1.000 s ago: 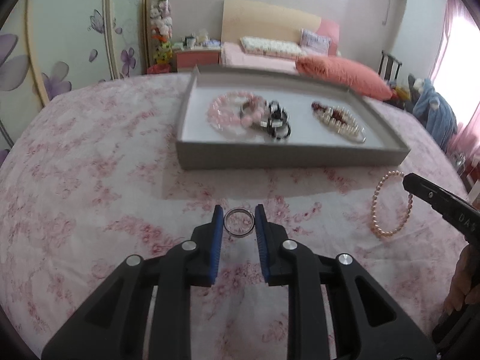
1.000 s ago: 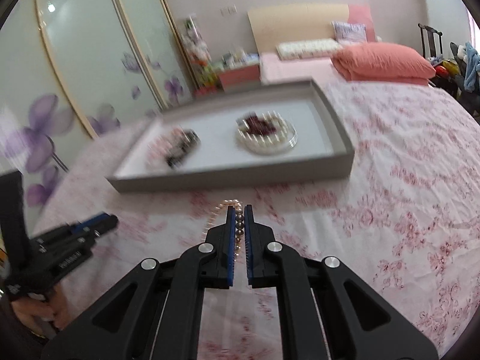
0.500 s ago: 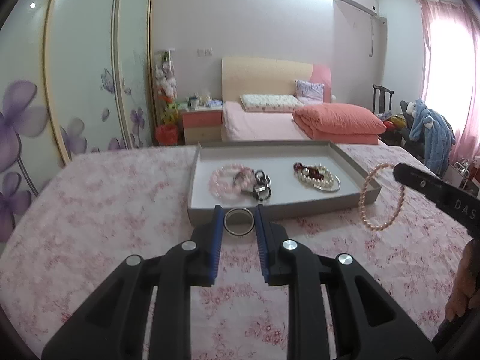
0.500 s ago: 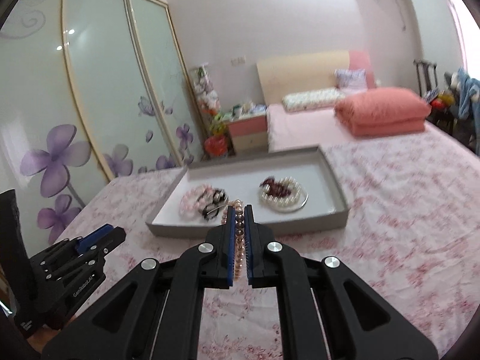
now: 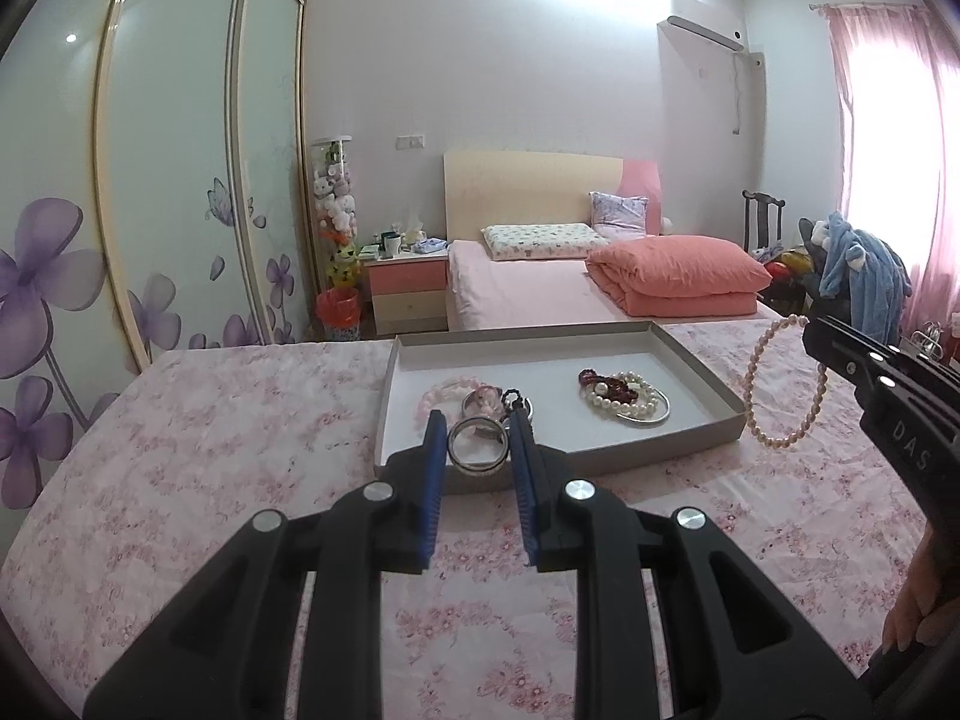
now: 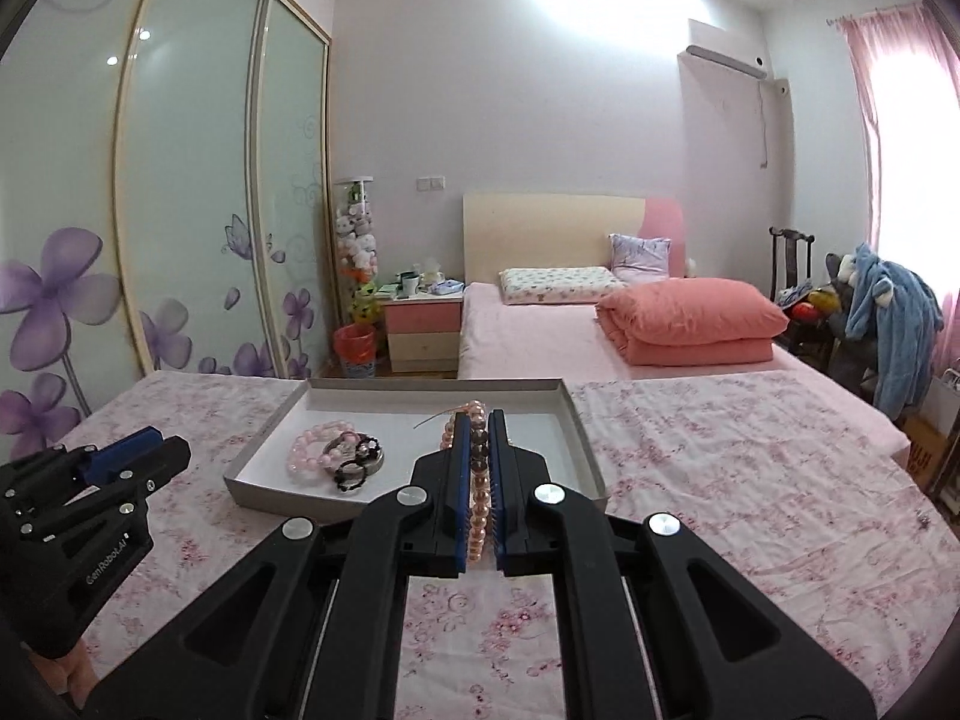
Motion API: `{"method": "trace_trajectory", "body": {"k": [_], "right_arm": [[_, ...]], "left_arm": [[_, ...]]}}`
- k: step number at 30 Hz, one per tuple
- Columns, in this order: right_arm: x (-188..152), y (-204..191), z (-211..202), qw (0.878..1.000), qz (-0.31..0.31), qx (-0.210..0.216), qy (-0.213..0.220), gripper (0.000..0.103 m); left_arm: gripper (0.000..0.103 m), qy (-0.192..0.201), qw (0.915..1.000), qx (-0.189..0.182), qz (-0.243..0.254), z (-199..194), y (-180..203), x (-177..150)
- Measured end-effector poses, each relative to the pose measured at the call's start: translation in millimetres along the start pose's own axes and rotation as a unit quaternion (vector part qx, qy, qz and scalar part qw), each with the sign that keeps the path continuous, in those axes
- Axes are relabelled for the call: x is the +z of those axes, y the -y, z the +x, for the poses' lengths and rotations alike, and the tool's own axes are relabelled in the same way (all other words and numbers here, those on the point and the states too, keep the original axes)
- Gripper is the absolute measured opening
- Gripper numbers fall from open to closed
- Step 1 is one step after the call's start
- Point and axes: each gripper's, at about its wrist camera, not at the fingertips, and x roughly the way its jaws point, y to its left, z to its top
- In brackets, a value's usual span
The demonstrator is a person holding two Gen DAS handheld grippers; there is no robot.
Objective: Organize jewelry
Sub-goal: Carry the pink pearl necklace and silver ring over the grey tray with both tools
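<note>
My left gripper [image 5: 478, 423] is shut on a silver bangle [image 5: 477, 450] and holds it in the air just before the grey tray [image 5: 558, 461]. My right gripper [image 6: 479, 425] is shut on a pink pearl bracelet [image 6: 478, 504]. In the left wrist view the bracelet [image 5: 780, 384] hangs from the right gripper [image 5: 811, 330] beside the tray's right edge. In the tray lie a pink bead bracelet [image 5: 447, 396], dark bead rings [image 5: 516, 401] and a pearl and red bead pile [image 5: 624, 399]. The tray also shows in the right wrist view [image 6: 288, 483].
The tray sits on a pink floral bedspread [image 5: 210, 450]. Behind stand a second bed with a coral folded quilt [image 5: 678, 282], a nightstand [image 5: 408, 291], glass wardrobe doors [image 5: 150, 210] on the left, and a chair with blue clothes [image 5: 858, 270] on the right.
Both grippers have risen off the bedspread with their pieces and moved toward the tray. The views have tilted up to show more of the room.
</note>
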Motion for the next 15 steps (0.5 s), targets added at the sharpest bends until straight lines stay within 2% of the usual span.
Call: {"method": "trace_trajectory", "body": {"k": [15], "right_arm": [[-0.9,0.8,2.7,1.0,0.0,0.002,-0.004,0.007]], "left_arm": [[0.022,-0.005,1.0,-0.006,0.004,5.9,2.2,0.8]]}}
